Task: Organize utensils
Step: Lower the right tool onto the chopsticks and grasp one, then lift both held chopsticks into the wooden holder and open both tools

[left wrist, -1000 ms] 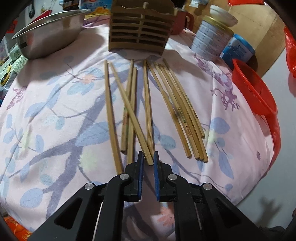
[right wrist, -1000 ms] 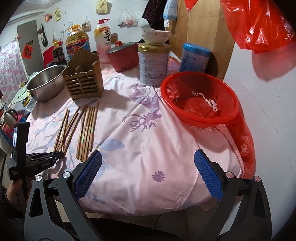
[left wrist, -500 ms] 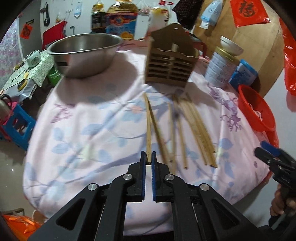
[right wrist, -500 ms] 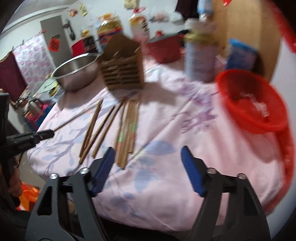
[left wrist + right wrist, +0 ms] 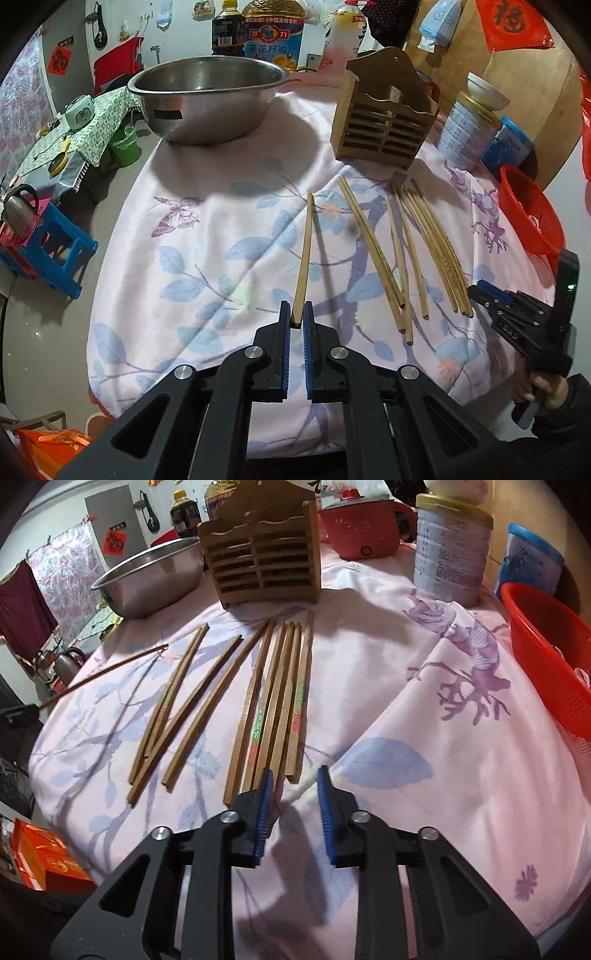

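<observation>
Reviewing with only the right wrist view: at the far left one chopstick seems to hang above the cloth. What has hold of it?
Observer: The left gripper is shut on the near end of that chopstick, pinching it between the blue pads.
Operator: From here I only see the side of the steel bowl. Is anything in it?
Observer: The left wrist view looks down into the steel bowl, and the part of its inside that shows is bare.
</observation>
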